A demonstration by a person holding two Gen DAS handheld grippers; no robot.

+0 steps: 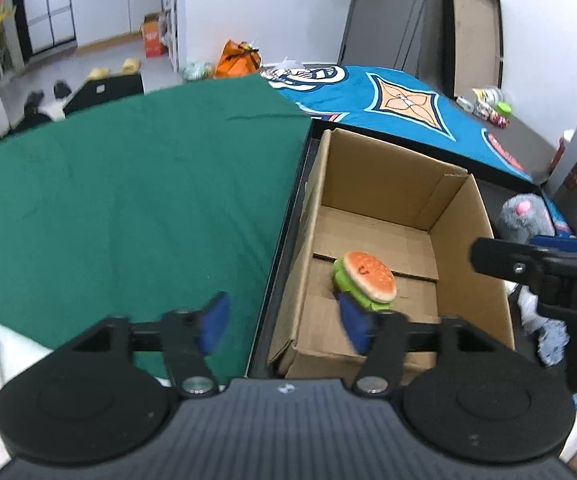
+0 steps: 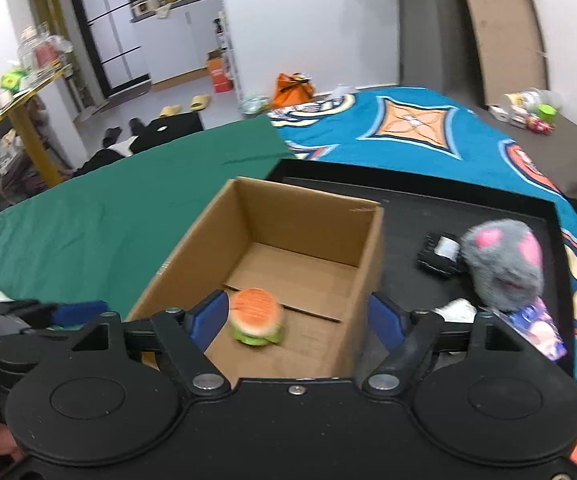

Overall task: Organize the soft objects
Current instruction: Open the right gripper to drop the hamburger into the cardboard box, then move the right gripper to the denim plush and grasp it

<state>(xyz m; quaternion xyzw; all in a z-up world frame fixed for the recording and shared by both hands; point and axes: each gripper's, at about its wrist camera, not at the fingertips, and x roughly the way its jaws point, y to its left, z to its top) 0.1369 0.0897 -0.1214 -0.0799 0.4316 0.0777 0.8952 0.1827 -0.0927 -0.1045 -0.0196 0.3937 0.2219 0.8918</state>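
Observation:
A plush hamburger [image 1: 366, 280] lies on the floor of an open cardboard box [image 1: 464, 216]; it also shows in the right wrist view [image 2: 255, 317], inside the box [image 2: 368, 248]. My left gripper [image 1: 284, 324] is open and empty, over the box's near left wall. My right gripper [image 2: 298, 320] is open and empty, above the box's near end, with the hamburger between and below its fingers. A grey plush mouse with pink ears [image 2: 502, 258] lies on the black tray [image 2: 488, 204] right of the box; it shows too in the left wrist view [image 1: 522, 216].
The box stands in the black tray on a bed with a green cloth [image 1: 128, 184] and a blue patterned blanket [image 2: 428, 136]. A small black toy car [image 2: 438, 254] and a printed card [image 2: 536, 330] lie by the mouse. Bottles and packets [image 2: 528, 112] sit at the far right.

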